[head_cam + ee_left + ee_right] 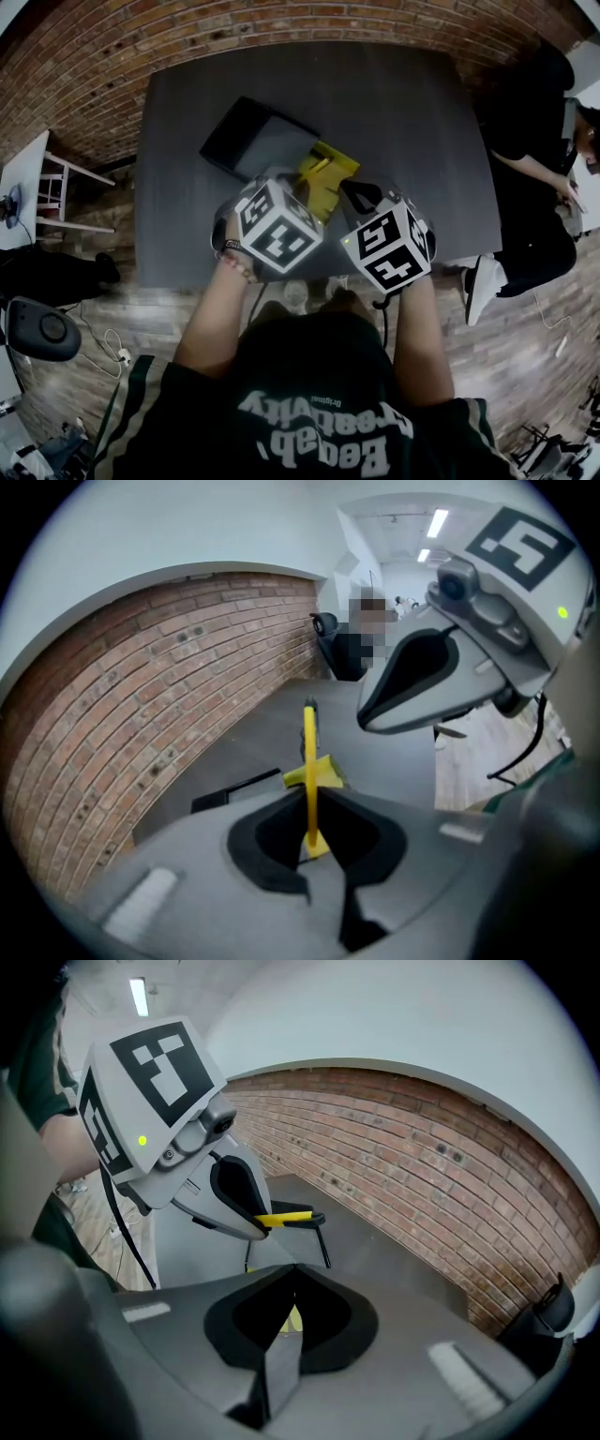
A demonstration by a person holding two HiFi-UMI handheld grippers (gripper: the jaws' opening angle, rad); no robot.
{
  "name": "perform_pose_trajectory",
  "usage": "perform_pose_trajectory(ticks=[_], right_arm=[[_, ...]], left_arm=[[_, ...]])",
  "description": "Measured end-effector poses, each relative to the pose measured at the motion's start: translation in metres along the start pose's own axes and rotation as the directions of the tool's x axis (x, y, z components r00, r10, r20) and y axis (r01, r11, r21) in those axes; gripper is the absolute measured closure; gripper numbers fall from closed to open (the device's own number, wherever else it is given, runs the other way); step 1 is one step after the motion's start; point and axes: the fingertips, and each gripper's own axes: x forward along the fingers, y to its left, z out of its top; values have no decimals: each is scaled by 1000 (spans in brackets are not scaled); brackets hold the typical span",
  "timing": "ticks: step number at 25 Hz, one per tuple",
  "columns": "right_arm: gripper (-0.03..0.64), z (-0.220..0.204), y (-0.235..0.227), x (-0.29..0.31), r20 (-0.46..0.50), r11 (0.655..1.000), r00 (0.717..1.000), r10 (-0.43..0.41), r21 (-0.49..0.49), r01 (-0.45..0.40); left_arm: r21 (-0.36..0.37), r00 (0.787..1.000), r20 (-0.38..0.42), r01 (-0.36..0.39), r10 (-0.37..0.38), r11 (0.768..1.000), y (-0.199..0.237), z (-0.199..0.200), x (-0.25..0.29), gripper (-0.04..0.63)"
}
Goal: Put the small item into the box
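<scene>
A flat yellow carton (326, 180) lies near the middle of the dark table (403, 112), with a small dark piece (320, 166) on it. My left gripper (305, 195) is shut on a thin yellow flap (309, 761) that stands on edge between its jaws. My right gripper (364, 204) is just to the right, also shut, with a sliver of yellow (290, 1317) pinched low between its jaws. In the right gripper view the left gripper (259, 1219) holds the yellow flap (284, 1215) level. A black box (251, 139) with a grey inside lies behind the carton.
A brick wall (187, 37) runs behind the table. A person (530, 187) sits at the table's right end. A white stool (52, 192) stands to the left. The table's near edge (187, 279) is under my arms.
</scene>
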Motion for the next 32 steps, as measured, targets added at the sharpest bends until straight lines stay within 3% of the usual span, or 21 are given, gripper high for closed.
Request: perform_pose_trajectory(ticks=[13, 32], right_arm=[[611, -22, -60, 45, 16, 984, 986, 167, -61, -165], [611, -50, -71, 92, 2, 933, 942, 337, -134, -333]], left_arm=[[-108, 994, -109, -33, 21, 994, 10, 17, 71, 566], [-277, 979, -199, -90, 34, 957, 8, 0, 123, 566]])
